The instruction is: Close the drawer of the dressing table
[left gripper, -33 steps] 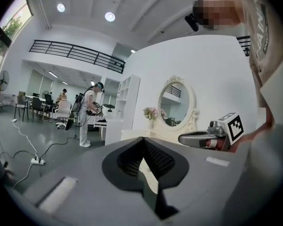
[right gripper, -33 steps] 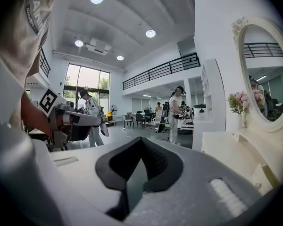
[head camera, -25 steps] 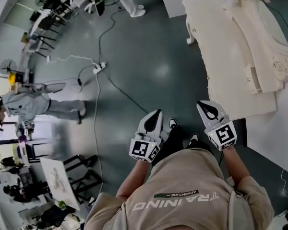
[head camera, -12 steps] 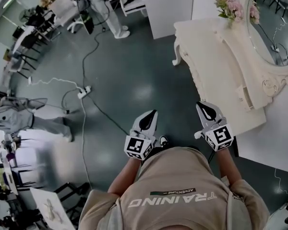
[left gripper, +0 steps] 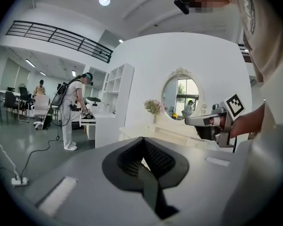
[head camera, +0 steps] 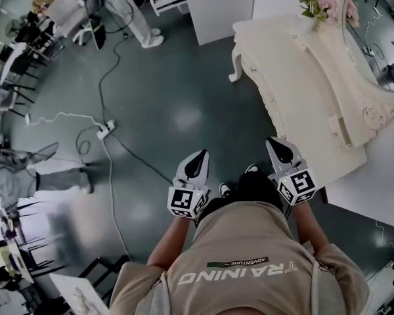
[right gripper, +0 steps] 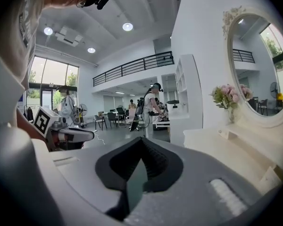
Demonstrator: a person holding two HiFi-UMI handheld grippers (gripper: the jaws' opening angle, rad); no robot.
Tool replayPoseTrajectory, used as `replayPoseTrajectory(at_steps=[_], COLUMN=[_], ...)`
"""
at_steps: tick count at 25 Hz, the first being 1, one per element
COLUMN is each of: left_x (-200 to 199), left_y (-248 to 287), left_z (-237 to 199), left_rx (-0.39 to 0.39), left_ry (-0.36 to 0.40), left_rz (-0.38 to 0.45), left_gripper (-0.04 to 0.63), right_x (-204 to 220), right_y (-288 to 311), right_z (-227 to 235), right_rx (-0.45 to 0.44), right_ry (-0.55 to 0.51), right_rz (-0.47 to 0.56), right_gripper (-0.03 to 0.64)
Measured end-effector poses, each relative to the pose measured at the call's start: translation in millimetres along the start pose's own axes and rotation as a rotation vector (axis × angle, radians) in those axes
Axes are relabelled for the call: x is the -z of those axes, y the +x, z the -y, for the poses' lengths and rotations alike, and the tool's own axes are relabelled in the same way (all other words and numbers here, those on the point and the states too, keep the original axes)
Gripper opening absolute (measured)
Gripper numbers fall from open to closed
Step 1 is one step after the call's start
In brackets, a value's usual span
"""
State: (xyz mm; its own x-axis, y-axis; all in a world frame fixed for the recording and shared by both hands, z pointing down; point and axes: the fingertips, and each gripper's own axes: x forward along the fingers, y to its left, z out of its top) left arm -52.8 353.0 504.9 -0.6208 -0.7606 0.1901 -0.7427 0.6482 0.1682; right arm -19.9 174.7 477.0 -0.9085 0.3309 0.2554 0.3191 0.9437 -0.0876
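Drawer [head camera: 340,128] is, I think, the small box standing out from the raised back of the cream dressing table [head camera: 289,64]; the head view does not let me say how far it is pulled out. The table runs long from upper left to lower right in that view, with the mirror [head camera: 381,31] and flowers [head camera: 317,2] along its far side. It lies ahead and to the right of both grippers.

The right gripper [head camera: 280,147] is the nearer, its tip just beside the table's front edge. The left gripper [head camera: 198,160] hangs over the floor [head camera: 184,90], well apart from the bench. Both sets of jaws are closed tip to tip with nothing between them, as each gripper view shows plainly.

My judgement is that the right one should push. It would go forward and rightward across the top to the drawer front, then press toward the mirror.

The right gripper view gives the bench top side-on, with a small block jutting out at its right edge. The left gripper view shows little more than the mirror and the other gripper.
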Motion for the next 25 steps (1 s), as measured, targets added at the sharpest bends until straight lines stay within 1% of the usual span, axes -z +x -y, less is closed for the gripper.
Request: replayPoseTrajectory(at_steps=[3,6,10,13,15,19,22,25], left_x=[4.1,-2.3,-30.5,-57.8,-71.6,-87.1,-90.9,-89.9], left_y=[12.4,38.5,100.9,157.3,194.8,257.4,293.5,324.1], left_z=[-3.2,-1.0,-2.9,-1.4,2.7,31.0,61.7,92.7], left_rx=[0.003,0.035,0.083,0.120,0.153,0.252,0.341,0.431], left_ry=[0.000,0.008,0.004,0.047,0.078,0.098,0.106,0.113], left_rz=[-0.036,-0.042,-0.025,-0.001,0.000,-0.023,-0.019,-0.032], left_gripper=[0.015,0.014,0.015,0.014,0.014,0.014,0.014,0.014], right_x=[-0.9,0.9,3.4,-0.8,1.1,10.6,19.1,20.5], right_y=[13.0,24.1,37.8,41.6,38.8,11.7,-8.1,-26.2], right_z=[12.2,39.8,91.9,140.3,172.3,220.2,250.9,273.8], right_rx=[0.013,0.048,0.094,0.143,0.206,0.331,0.394,0.449], right_ry=[0.003,0.024,0.032,-0.001,0.007,0.051,0.049,0.055], right_rz=[0.015,0.038,0.054,0.067,0.068,0.058,0.029,0.027], right_gripper=[0.002,0.002,0.002,0.002,0.002,0.002,0.003,0.002])
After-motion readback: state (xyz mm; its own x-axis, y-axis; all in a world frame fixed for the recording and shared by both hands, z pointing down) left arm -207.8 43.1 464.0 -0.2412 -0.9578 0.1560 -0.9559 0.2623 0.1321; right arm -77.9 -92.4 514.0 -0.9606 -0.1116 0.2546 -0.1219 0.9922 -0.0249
